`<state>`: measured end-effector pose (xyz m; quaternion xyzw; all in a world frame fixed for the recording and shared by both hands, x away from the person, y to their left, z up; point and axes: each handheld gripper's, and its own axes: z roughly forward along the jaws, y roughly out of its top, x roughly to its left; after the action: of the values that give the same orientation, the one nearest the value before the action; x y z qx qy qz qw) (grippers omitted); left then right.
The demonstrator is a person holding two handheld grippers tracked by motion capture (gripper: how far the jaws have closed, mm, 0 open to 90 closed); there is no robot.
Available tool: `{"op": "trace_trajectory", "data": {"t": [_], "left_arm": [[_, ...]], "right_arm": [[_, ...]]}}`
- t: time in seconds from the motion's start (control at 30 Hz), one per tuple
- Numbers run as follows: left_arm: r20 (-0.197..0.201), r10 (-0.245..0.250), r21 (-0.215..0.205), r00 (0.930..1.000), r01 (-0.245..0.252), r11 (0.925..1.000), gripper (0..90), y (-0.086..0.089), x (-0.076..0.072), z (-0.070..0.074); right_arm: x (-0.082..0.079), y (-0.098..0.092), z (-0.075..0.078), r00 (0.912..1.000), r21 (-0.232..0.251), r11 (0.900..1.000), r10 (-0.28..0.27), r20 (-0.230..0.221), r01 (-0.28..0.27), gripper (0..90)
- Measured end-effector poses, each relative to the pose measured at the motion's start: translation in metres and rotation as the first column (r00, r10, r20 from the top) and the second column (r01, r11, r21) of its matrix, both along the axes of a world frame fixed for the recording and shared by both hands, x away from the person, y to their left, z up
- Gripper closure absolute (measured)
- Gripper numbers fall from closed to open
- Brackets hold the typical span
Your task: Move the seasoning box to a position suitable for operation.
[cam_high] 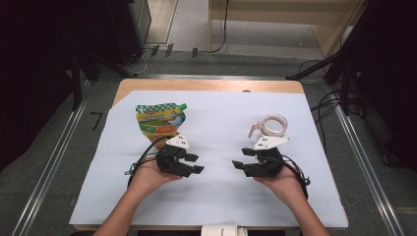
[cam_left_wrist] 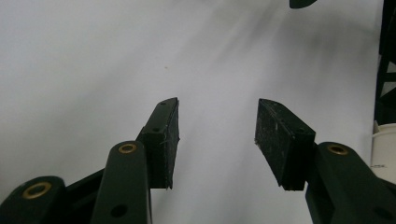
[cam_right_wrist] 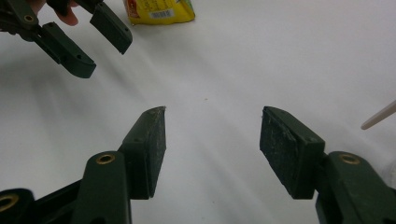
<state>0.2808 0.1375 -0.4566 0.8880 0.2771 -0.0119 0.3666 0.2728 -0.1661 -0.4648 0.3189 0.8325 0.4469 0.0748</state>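
A green and yellow spouted pouch (cam_high: 160,121) lies flat on the white sheet at the left, just beyond my left gripper (cam_high: 195,164); its lower end (cam_right_wrist: 159,10) shows in the right gripper view. A clear measuring cup with a handle (cam_high: 273,125) stands at the right, just beyond my right gripper (cam_high: 241,159). Both grippers rest low over the sheet with jaws pointing at each other across a bare gap. My left gripper (cam_left_wrist: 217,123) is open with nothing between its pads. My right gripper (cam_right_wrist: 212,133) is open and empty too, with the left gripper (cam_right_wrist: 102,44) ahead of it.
The white sheet (cam_high: 216,196) covers most of the wooden table (cam_high: 206,85). A small white object (cam_high: 223,230) sits at the near table edge. Dark stands and cables surround the table on the floor.
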Motion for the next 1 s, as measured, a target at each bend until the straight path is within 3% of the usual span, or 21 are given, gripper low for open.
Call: {"op": "trace_trajectory", "data": {"t": [0.1,0.3,0.47,0.63,0.73,0.83,0.87,1.0], "left_arm": [[0.017,0.001,0.003,0.9999,-0.001,1.0000,50.2,0.000,-0.002,0.003],[-0.011,0.001,-0.018,0.9999,-0.001,0.9998,56.8,0.002,-0.003,0.004],[-0.025,0.017,-0.016,0.9995,-0.018,0.9997,54.3,0.006,0.002,0.003],[-0.012,0.019,-0.004,0.9998,-0.019,0.9998,48.0,0.008,0.002,0.004],[-0.023,0.018,-0.015,0.9996,-0.019,0.9997,42.5,0.008,0.003,0.003],[-0.043,0.015,-0.038,0.9989,-0.017,0.9991,37.5,0.009,0.006,0.002],[-0.055,0.022,-0.059,0.9982,-0.025,0.9979,37.2,0.010,0.007,0.004],[-0.056,0.018,-0.066,0.9982,-0.022,0.9976,42.5,0.013,0.007,0.006]], "right_arm": [[0.000,0.000,0.001,1.0000,0.000,1.000,0.000,0.001,0.000,43.4],[-0.001,-0.002,0.005,0.9999,-0.005,1.000,-0.009,-0.008,0.009,47.7],[-0.002,0.000,0.007,0.9998,-0.014,1.000,0.000,-0.018,-0.001,48.2],[-0.002,-0.001,0.007,0.9992,-0.012,1.000,0.005,-0.039,-0.005,50.7],[-0.001,-0.002,0.007,0.9979,0.000,1.000,0.009,-0.064,-0.009,50.7],[-0.001,-0.001,0.006,0.9985,-0.014,1.000,0.007,-0.054,-0.007,50.5],[-0.001,-0.002,0.006,0.9987,-0.019,1.000,0.004,-0.052,-0.005,50.3],[-0.002,-0.010,0.008,0.9990,-0.025,1.000,-0.016,-0.041,0.015,50.3]]}}
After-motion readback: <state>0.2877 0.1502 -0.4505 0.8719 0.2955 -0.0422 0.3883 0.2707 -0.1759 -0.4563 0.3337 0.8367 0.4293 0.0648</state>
